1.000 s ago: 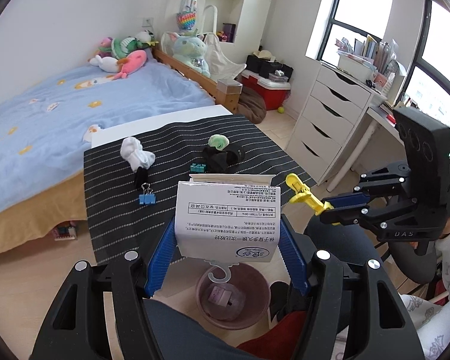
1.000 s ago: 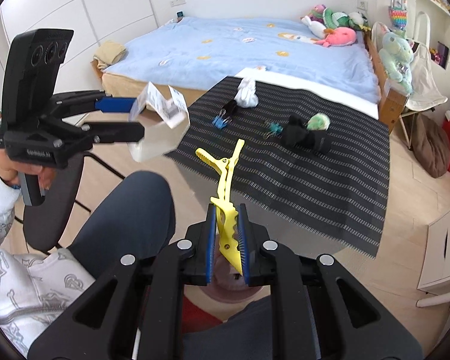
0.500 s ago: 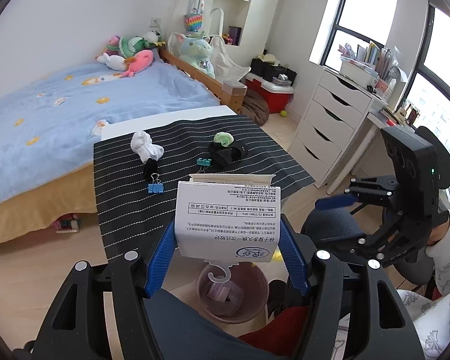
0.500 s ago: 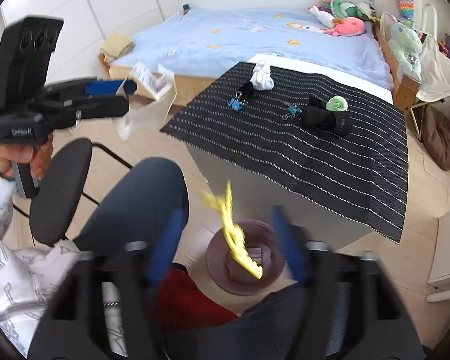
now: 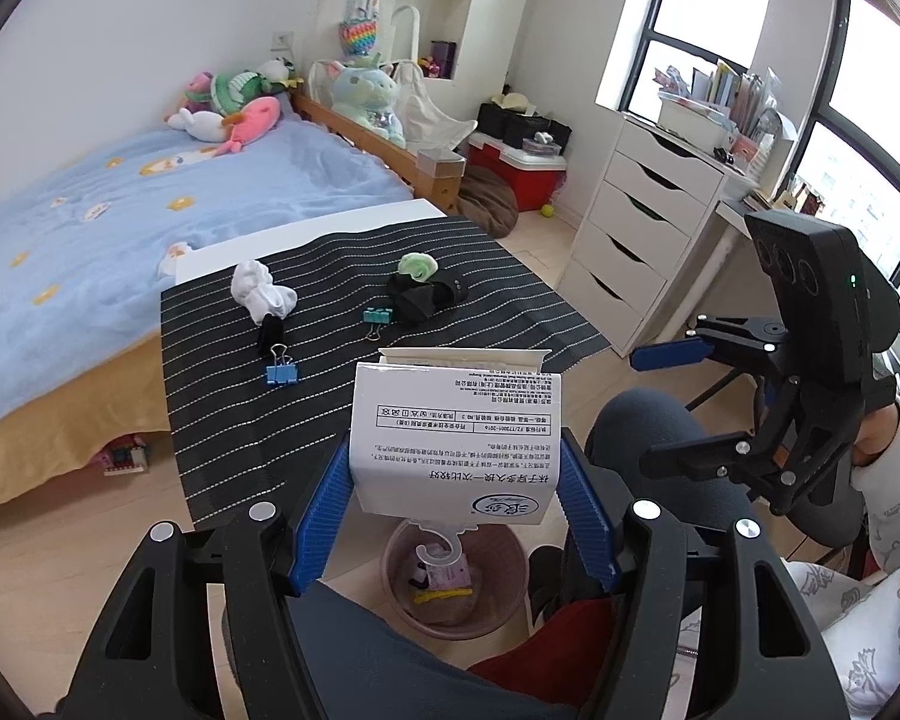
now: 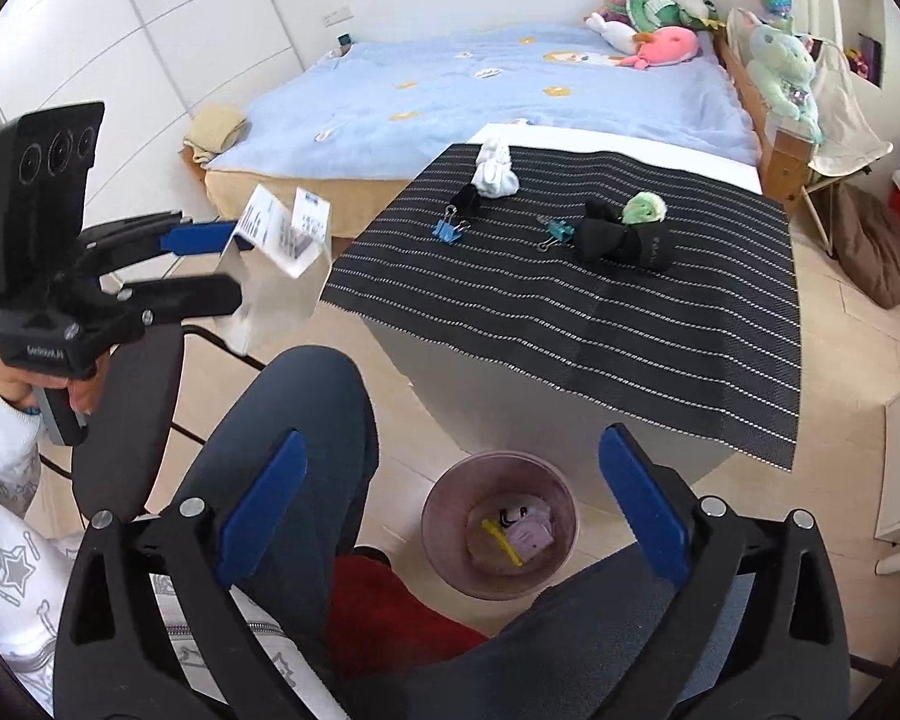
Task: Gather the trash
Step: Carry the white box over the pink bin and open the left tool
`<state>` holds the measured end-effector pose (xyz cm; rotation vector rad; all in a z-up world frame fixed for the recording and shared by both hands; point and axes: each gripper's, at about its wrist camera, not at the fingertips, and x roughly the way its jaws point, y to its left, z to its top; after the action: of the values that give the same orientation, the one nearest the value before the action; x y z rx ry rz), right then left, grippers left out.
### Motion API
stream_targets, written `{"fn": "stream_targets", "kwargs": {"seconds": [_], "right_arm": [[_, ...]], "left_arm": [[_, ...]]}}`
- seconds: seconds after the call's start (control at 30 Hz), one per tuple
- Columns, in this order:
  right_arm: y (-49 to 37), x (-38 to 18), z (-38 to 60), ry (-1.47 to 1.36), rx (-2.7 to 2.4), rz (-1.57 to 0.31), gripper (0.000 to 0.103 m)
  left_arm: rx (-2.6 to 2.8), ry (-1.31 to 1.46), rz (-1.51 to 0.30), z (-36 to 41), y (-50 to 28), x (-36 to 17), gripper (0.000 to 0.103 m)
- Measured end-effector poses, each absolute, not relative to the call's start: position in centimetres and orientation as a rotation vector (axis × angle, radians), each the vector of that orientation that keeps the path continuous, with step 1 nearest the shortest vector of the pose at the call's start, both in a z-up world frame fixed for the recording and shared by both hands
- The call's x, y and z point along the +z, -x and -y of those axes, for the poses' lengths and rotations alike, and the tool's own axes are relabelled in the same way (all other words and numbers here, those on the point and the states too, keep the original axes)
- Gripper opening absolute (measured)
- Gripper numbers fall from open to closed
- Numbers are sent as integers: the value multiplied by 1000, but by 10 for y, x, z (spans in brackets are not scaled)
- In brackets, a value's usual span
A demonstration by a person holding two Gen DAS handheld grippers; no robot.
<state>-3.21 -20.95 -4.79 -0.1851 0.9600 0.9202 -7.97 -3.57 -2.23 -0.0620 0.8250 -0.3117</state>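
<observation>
the left gripper (image 5: 453,510) pinches a white printed carton (image 5: 457,435) between its blue fingers (image 5: 321,507) at lower centre, above the pink bin (image 5: 498,546). the right gripper (image 6: 450,504) has its fingers spread, holding nothing, with a yellow clip (image 6: 501,534) in the bin below.

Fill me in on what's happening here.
A seated person is clearing trash with two handheld grippers. The left gripper grips a white package above the pink bin on the floor. The right gripper is open and empty; a yellow clip lies in the bin.
</observation>
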Motion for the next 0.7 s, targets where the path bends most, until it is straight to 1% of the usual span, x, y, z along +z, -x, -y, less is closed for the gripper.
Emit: {"fn": "stream_targets", "kwargs": {"seconds": [0.37,0.7], "right_arm": [[32,-29,231,191,796,-894,98],[24,-25,255,147,731,-885,98]], "left_arm": [[-353,-3,-845,58,77,-26,64],[-380,-43,-867,77,74,-31,64]]}}
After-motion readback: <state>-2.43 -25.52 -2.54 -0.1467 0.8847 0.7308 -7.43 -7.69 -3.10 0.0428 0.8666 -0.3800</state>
